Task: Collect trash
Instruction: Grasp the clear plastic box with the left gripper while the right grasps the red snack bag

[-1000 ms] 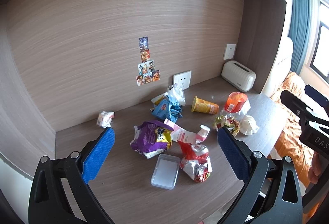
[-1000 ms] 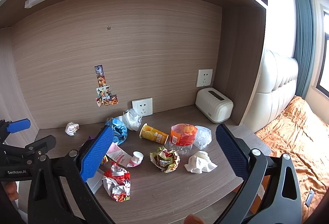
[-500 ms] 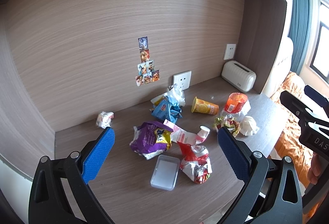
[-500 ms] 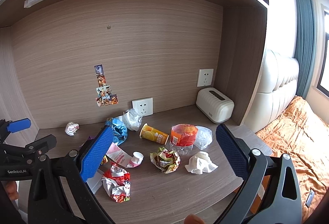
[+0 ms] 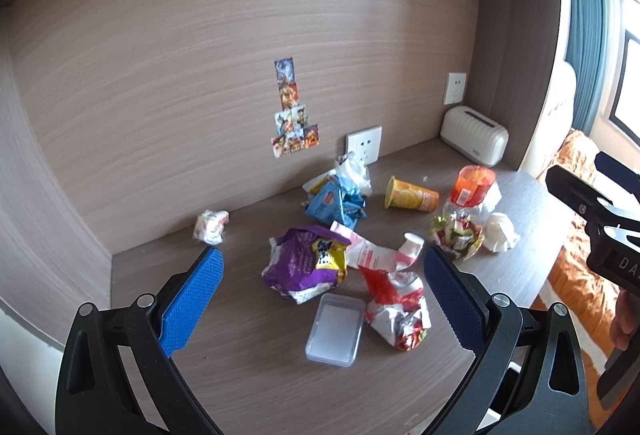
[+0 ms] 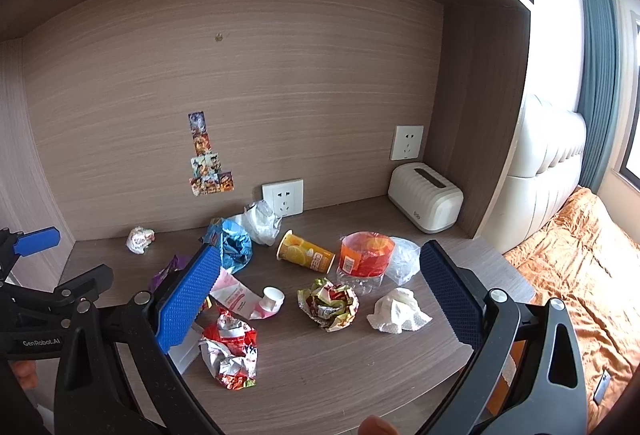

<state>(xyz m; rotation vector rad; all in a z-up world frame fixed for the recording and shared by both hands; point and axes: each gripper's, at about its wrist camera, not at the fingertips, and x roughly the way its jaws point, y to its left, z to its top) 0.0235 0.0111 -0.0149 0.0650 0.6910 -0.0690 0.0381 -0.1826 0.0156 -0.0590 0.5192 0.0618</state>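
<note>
A: Both tongs, left gripper (image 5: 323, 299) and right gripper (image 6: 319, 295), spread wide, holding nothing, above the desk (image 6: 320, 387).

B: Trash location?

A: Mid-desk: purple bag (image 5: 306, 262), red wrapper (image 6: 230, 353), orange cup (image 6: 306, 257) on its side, white tissue (image 6: 398, 311). Toaster (image 6: 426, 201) at back right.
</note>
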